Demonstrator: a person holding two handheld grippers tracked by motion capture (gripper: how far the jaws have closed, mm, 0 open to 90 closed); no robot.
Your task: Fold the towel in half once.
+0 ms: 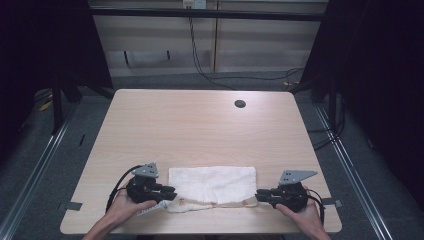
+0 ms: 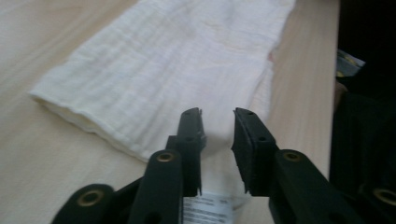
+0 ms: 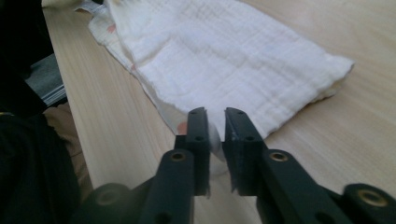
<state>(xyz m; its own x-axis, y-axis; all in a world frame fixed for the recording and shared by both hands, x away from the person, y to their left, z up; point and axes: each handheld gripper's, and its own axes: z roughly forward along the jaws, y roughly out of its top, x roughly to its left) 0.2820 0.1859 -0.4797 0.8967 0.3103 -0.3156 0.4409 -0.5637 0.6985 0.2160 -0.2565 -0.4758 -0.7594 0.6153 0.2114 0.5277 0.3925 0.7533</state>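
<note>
Jaws first: the left gripper [image 2: 217, 122] has its two black jaws apart, with a fold of white cloth [image 2: 163, 70] bunched in the gap between them and a printed care label [image 2: 208, 210] poking out just below. Whether the pads actually pinch the fabric, I cannot tell. Over on the other side, the right gripper [image 3: 215, 122] shows a narrower gap, and the near corner of the cloth [image 3: 224, 56] sits right between those jaws too; again, contact or not is hard to call. From above, the left gripper [image 1: 167, 192] is at the cloth's near-left corner and the right gripper [image 1: 260, 194] at its near-right corner, each held in a hand, left hand [image 1: 125, 207] and right hand [image 1: 302, 212]. The cloth [image 1: 212, 182] lies folded along the near edge of the wooden table [image 1: 200, 125], a patterned underlayer peeking out along its front.
</note>
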